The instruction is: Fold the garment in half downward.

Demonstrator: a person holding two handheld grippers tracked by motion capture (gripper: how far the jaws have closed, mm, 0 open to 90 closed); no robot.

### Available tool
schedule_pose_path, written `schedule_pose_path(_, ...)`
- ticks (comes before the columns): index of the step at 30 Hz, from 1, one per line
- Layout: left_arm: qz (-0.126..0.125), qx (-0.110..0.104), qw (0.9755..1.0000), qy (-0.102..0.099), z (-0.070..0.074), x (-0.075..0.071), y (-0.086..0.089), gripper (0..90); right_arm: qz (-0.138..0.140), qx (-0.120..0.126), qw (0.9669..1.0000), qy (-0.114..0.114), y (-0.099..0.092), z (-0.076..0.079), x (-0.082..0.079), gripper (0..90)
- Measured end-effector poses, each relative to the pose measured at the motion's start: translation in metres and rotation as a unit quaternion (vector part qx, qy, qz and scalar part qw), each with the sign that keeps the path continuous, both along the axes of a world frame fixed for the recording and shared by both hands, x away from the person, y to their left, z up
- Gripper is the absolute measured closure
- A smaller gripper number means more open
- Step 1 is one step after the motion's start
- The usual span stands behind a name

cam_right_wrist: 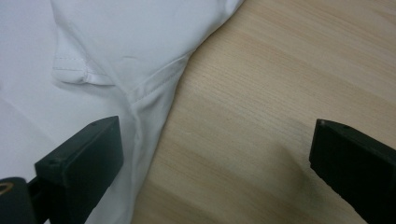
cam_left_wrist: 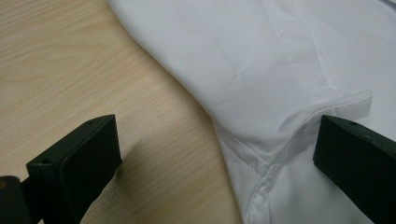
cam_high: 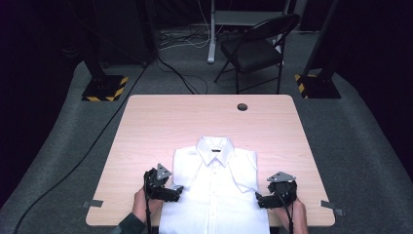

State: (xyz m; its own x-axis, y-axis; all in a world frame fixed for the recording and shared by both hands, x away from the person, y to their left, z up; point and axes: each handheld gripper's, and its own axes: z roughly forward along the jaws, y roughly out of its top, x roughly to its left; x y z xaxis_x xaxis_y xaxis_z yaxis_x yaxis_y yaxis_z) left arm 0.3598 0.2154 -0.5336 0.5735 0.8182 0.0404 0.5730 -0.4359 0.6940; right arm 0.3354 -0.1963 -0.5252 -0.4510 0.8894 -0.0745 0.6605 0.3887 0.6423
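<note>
A white button-up shirt (cam_high: 214,185) lies face up on the wooden table (cam_high: 160,122), collar away from me, sleeves folded in over the front. My left gripper (cam_high: 176,191) stands open at the shirt's left edge; its jaws straddle the side seam (cam_left_wrist: 261,172), one over bare wood, one over cloth. My right gripper (cam_high: 260,199) is open at the shirt's right edge, with the left jaw over the white shirt (cam_right_wrist: 93,56) and the other over the table (cam_right_wrist: 280,93). Neither holds anything.
The shirt's lower hem hangs over the near table edge. A dark round grommet (cam_high: 242,107) sits near the far edge. Beyond the table stand a black folding chair (cam_high: 258,46), two stand bases with hazard stripes (cam_high: 104,87), and cables on the floor.
</note>
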Motion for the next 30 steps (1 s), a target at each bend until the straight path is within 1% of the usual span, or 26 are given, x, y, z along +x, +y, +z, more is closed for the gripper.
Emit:
schedule_pose_path(2, 0.001, -0.004, 1.0000, 0.001, 0.000, -0.001, 0.000, 0.2, 0.000, 0.001, 1.0000, 0.001, 0.000, 0.000, 0.000, 1.8)
schedule_pose_path(5, -0.001, -0.003, 1.0000, 0.003, 0.000, -0.002, 0.001, 0.1, 0.001, 0.004, 1.0000, 0.003, -0.001, 0.000, 0.000, 1.7)
schedule_pose_path(11, -0.003, -0.001, 1.0000, 0.002, 0.000, -0.005, 0.001, 0.1, 0.005, 0.001, 1.0000, 0.005, -0.001, 0.000, -0.001, 1.6)
schedule_pose_path(15, -0.003, -0.006, 1.0000, 0.006, -0.001, -0.005, 0.002, 0.1, 0.005, 0.003, 1.0000, 0.007, -0.001, 0.000, -0.001, 0.9)
schedule_pose_path(21, -0.007, -0.002, 0.9999, 0.007, 0.000, -0.004, 0.001, 0.1, 0.005, 0.000, 1.0000, 0.006, -0.001, 0.000, -0.001, 0.8)
schedule_pose_path(23, -0.009, 0.001, 0.9999, 0.012, 0.001, -0.003, 0.002, 0.1, 0.009, -0.003, 0.9999, 0.005, -0.001, 0.000, -0.001, 0.3)
schedule_pose_path(25, -0.007, -0.007, 0.9999, 0.010, 0.003, -0.001, 0.003, 0.1, 0.012, -0.008, 0.9999, 0.002, -0.001, 0.001, 0.000, 0.0)
schedule_pose_path(27, -0.005, -0.023, 0.9997, 0.007, 0.006, 0.001, 0.006, 0.1, 0.011, 0.003, 0.9999, -0.003, -0.002, 0.003, 0.001, 0.0)
schedule_pose_path(30, -0.005, -0.032, 0.9995, 0.003, 0.011, 0.007, 0.008, 0.0, 0.011, 0.010, 0.9999, -0.007, -0.004, 0.006, 0.002, 0.0)
